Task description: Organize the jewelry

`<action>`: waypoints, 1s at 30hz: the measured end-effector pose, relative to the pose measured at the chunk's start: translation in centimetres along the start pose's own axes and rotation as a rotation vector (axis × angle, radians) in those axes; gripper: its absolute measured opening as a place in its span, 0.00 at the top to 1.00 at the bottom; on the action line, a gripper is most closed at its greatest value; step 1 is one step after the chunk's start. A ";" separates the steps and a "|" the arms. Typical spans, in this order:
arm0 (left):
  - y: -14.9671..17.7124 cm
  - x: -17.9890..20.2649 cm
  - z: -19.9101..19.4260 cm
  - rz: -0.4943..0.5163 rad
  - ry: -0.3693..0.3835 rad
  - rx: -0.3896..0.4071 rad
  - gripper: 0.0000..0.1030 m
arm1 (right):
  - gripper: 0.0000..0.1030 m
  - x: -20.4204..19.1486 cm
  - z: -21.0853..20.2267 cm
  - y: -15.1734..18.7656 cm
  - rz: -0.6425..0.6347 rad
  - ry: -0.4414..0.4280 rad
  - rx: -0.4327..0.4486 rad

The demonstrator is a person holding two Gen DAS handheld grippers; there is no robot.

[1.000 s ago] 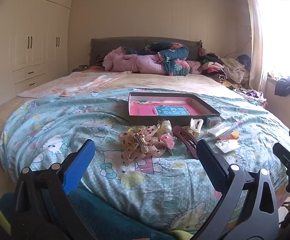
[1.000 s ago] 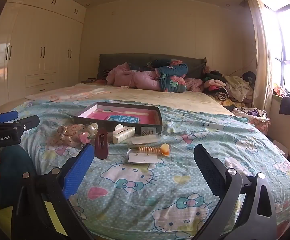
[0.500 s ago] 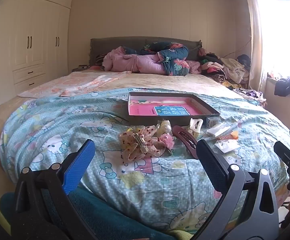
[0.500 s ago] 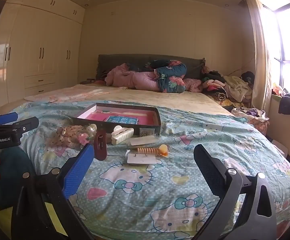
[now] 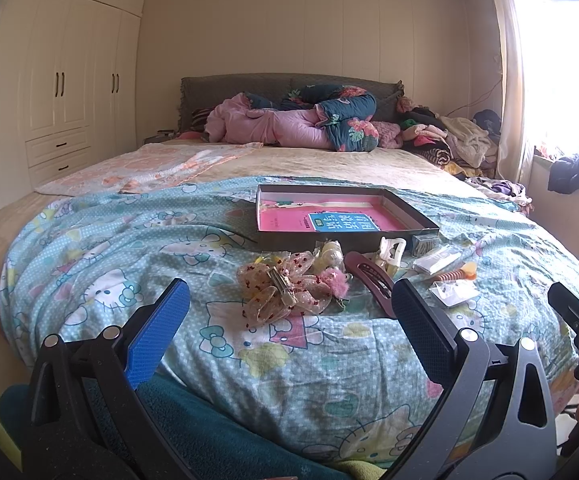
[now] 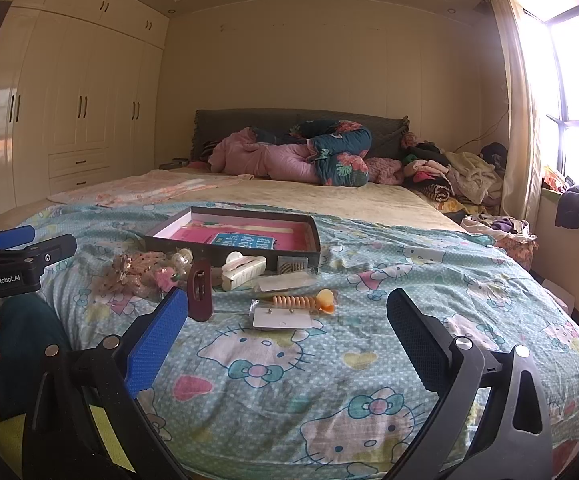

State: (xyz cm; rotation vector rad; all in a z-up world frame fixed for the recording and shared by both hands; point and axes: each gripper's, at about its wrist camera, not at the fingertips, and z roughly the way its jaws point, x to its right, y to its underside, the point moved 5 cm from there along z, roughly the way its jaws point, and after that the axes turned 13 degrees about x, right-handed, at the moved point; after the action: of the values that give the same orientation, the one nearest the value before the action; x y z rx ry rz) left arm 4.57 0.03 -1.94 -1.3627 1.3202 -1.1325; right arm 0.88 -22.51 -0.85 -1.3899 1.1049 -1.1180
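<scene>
A shallow dark tray with a pink and blue book inside lies on the bed. In front of it are scattered hair accessories: a sheer spotted bow, a maroon clip, a cream claw clip, an orange spiral tie and a white earring card. My left gripper hovers open just short of the bow. My right gripper hangs open near the earring card. Neither holds anything.
The bed carries a teal cartoon-cat quilt. Pink and floral bedding is heaped at the headboard, clothes at the far right. White wardrobes line the left wall. A window is on the right.
The right wrist view has shifted slightly, so the items sit a little lower and to the left. The left gripper has barely moved. Both stay open.
</scene>
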 end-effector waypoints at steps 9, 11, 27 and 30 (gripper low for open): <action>0.1 0.0 0.1 0.000 0.000 0.001 0.10 | 0.06 0.0 0.0 0.0 0.002 0.001 0.000; 0.1 0.0 0.1 0.001 0.000 0.000 0.10 | 0.06 0.0 0.0 0.0 0.002 0.001 0.000; 0.2 -0.4 -0.2 0.001 0.001 0.002 0.10 | 0.06 0.0 0.1 0.1 0.004 0.000 -0.002; 0.2 -0.4 -0.2 0.001 0.000 0.002 0.10 | 0.06 0.0 0.2 0.2 0.006 0.001 -0.002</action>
State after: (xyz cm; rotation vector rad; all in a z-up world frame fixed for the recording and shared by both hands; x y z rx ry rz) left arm 4.35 0.45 -2.12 -1.3606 1.3192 -1.1334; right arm 1.06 -22.50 -1.02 -1.3870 1.1101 -1.1141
